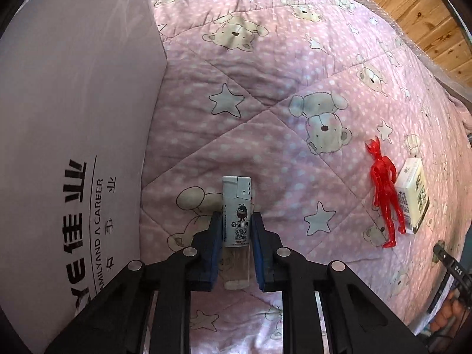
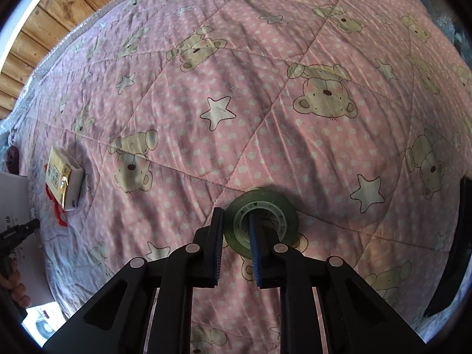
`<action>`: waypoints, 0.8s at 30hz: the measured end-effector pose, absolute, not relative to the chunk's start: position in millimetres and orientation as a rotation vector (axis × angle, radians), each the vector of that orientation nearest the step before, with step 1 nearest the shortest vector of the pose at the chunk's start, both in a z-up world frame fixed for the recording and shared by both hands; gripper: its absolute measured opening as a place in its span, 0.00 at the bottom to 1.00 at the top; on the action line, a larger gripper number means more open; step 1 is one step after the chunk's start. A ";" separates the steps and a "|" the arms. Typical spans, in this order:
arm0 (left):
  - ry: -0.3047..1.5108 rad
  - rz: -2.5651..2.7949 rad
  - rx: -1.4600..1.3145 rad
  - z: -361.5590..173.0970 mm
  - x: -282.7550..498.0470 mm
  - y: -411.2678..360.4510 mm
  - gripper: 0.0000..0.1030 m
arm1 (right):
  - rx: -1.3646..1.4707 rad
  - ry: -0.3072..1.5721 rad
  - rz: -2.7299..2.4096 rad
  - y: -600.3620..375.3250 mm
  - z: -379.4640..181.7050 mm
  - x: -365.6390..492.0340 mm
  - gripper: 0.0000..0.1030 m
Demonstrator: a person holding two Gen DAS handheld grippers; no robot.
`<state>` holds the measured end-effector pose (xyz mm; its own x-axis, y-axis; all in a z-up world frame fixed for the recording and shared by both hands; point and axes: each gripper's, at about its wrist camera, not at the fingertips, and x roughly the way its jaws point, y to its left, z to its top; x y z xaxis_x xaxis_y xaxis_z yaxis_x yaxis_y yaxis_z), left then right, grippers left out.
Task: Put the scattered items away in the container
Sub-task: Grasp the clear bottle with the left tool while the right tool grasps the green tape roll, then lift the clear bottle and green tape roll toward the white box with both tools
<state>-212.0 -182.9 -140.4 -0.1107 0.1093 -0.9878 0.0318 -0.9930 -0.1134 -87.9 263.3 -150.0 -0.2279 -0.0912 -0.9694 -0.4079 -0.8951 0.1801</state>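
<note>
Lying lengthwise between the blue pads of the left gripper, the lighter shows a white printed sleeve with a cartoon figure and a QR code, a white cap with three small holes pointing away from the camera, and a clear lower body toward the camera. Both pads press its sides, so the left gripper is clamped on the lighter, above the pink quilt printed with bears and stars. To its left stands the container, a pale cardboard box with black lettering on its wall, near the gripper but apart from it. Well to the right on the quilt lie a red translucent toy figure and, touching its far side, a white and yellow cigarette pack.

Seen from the right wrist, a roll of clear tape with a greenish tint and a pale plastic core lies flat on the quilt. The right gripper straddles the near wall of the roll: one finger sits outside the rim and the other blue pad reaches into the core hole. Whether the pads actually press the roll cannot be told. Both grippers point forward and down over the quilt. At the far left, a person's fingers show beside the box.
</note>
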 end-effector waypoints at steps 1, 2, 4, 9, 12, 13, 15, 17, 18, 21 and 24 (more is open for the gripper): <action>-0.165 2.298 -2.054 -138.4 -210.8 -182.6 0.19 | -1.802 0.604 2.229 260.9 -150.0 -89.5 0.16; -0.167 2.299 -2.049 -136.0 -209.7 -182.6 0.19 | -1.800 0.609 2.223 260.4 -149.3 -89.0 0.15; -0.181 2.300 -2.033 -129.0 -207.3 -183.9 0.19 | -1.799 0.613 2.214 262.2 -146.1 -88.9 0.15; -0.203 2.299 -1.975 -106.7 -195.6 -185.2 0.19 | -1.777 0.623 2.218 260.9 -134.9 -79.7 0.14; -0.211 2.294 -1.948 -98.6 -187.3 -185.8 0.19 | -1.757 0.628 2.236 257.2 -125.7 -70.9 0.14; -0.214 2.291 -1.939 -96.0 -183.8 -185.1 0.19 | -1.751 0.628 2.241 254.6 -123.3 -67.8 0.14; -0.217 2.285 -1.917 -90.3 -174.9 -183.1 0.19 | -1.734 0.641 2.254 251.6 -115.9 -65.2 0.14; -0.215 2.278 -1.893 -84.8 -166.9 -178.6 0.19 | -1.720 0.647 2.270 247.1 -108.2 -59.4 0.14; -0.213 2.275 -1.880 -81.8 -163.5 -176.3 0.19 | -1.713 0.651 2.277 246.6 -104.0 -56.0 0.14; -0.204 2.265 -1.842 -73.2 -154.3 -169.9 0.19 | -1.696 0.659 2.295 236.7 -98.0 -53.5 0.14; -0.202 2.263 -1.803 -64.6 -147.6 -164.6 0.19 | -1.686 0.651 2.319 224.2 -90.4 -48.1 0.14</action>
<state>-147.6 -164.6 -64.6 -0.2094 0.2719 -0.9393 -0.1014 -0.9614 -0.2557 -48.1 224.2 -90.4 -0.3287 -0.0940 -0.9397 -0.4090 -0.8827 0.2314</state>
